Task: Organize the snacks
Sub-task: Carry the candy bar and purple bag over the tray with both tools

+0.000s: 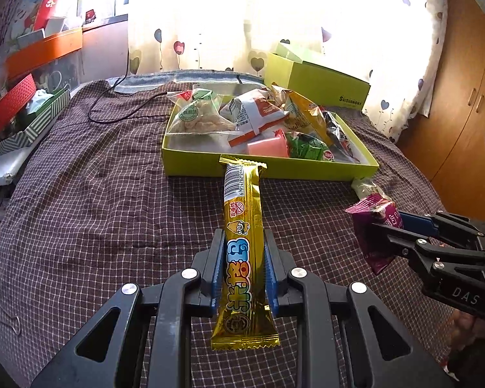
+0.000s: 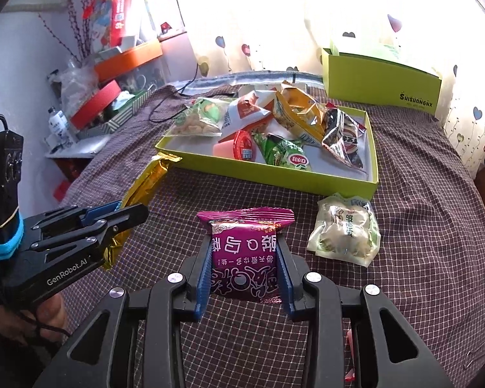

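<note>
Clamped between the left gripper (image 1: 244, 274) jaws is a gold bar (image 1: 242, 242); the right gripper (image 2: 242, 278) grips a purple packet (image 2: 244, 252). Both seem carried toward the green tray (image 1: 274, 169) ahead, where release is needed.

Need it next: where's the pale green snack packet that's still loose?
In the right wrist view, the pale green packet lies on the checked cloth, just outside the lime tray near its right corner.

Bed w/ brown checked cover (image 2: 420, 213). Directly on it: open lime-green tray (image 2: 274, 174) mid-bed, filled w/ snack packs; second lime-green box (image 2: 381, 80) at far edge by curtain. Pale green snack pouch (image 2: 346, 229) flat on cover, just beside tray's near right corner. Black cable (image 1: 113, 110) looped far left. Poss. binder clip (image 1: 8, 323) near left edge, blurred.
</note>
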`<move>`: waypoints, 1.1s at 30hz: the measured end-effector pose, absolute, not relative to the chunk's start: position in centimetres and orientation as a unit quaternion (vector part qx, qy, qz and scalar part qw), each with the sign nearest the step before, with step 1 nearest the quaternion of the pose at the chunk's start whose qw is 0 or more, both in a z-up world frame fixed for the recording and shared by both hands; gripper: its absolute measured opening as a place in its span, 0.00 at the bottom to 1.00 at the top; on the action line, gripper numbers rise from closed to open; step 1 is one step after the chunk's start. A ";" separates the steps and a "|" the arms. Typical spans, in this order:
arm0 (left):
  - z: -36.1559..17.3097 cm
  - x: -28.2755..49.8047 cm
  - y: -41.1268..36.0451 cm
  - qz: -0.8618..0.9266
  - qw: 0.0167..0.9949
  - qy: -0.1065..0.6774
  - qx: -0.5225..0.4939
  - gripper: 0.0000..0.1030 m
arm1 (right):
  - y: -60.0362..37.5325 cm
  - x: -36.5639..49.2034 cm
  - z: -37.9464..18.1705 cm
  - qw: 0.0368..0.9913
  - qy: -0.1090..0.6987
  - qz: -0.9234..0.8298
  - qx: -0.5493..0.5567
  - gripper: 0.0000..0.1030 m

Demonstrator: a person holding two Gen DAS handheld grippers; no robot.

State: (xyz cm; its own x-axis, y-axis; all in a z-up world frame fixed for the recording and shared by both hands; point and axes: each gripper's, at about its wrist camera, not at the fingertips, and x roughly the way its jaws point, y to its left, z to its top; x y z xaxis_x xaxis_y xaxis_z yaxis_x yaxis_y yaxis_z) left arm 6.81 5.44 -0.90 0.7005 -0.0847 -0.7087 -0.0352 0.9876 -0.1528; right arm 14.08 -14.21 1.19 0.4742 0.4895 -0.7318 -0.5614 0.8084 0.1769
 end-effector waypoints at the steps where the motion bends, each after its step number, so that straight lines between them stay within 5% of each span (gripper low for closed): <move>1: -0.7 6.8 5.5 -0.014 0.920 0.384 -0.079 0.22 | -14.2 14.1 1.4 0.859 0.409 0.306 -0.044 0.32; 33: 4.1 9.7 4.6 -0.026 0.941 0.333 -0.060 0.22 | -14.9 16.5 4.8 0.876 0.369 0.304 -0.059 0.33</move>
State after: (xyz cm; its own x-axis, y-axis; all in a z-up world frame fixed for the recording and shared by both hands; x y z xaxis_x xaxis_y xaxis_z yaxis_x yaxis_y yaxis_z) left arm 9.73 4.61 4.12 0.7767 -0.0886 -0.6236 0.0087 0.9915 -0.1300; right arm 16.51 -14.90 4.82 0.5423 0.4896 -0.6828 -0.5761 0.8082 0.1219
